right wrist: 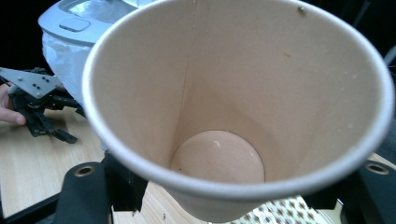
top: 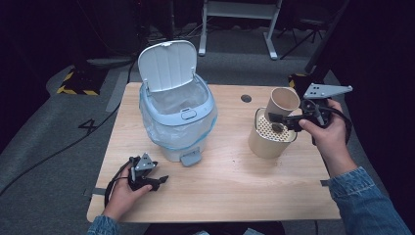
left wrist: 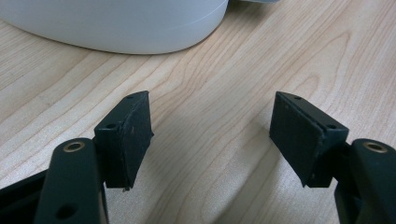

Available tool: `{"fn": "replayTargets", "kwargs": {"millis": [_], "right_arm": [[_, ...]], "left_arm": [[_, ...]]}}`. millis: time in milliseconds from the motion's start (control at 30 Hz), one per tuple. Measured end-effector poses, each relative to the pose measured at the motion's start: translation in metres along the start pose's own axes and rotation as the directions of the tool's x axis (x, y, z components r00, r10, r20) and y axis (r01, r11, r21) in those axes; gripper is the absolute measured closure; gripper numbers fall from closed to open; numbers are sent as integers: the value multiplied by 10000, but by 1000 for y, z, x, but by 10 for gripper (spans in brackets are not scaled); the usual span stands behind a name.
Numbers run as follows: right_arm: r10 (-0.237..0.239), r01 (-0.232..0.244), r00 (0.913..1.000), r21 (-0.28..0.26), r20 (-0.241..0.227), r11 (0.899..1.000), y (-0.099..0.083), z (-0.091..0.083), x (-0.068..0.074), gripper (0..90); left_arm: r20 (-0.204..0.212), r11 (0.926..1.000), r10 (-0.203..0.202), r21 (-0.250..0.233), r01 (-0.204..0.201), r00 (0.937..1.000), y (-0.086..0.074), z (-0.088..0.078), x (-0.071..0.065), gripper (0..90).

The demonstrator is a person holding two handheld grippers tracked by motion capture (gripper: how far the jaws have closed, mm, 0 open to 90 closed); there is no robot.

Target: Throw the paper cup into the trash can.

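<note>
While held aloft, cup (top: 283, 102) clears sieve-topped tub (top: 270, 138), bin (top: 177, 117) apart.

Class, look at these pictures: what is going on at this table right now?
A person works with two hand-held grippers. The right gripper holds a tan paper cup, tilted, above a beige round container with a perforated insert. The left gripper rests open on the wooden table, holding nothing. A white pedal bin with a plastic liner stands with its lid up.
</note>
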State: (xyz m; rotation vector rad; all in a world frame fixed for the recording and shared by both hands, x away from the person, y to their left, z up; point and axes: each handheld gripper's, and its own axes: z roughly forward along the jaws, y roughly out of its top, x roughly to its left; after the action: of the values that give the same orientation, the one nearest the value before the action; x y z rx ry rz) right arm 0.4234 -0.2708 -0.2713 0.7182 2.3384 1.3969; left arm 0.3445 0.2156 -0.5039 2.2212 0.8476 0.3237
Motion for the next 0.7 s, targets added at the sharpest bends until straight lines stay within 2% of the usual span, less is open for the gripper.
{"fn": "replayTargets", "kwargs": {"millis": [367, 700], "right_arm": [[-443, 440, 9966, -68, -695, 9990, 31, 30, 17, 310], [-723, 729, 9922, 20, -1016, 9973, 59, 57, 32, 310]], "left_arm": [[-5, 10000, 9, -4, -9, 10000, 0, 0, 0, 299], [-7, 10000, 13, 3, -13, 10000, 0, 0, 0, 299]]}}
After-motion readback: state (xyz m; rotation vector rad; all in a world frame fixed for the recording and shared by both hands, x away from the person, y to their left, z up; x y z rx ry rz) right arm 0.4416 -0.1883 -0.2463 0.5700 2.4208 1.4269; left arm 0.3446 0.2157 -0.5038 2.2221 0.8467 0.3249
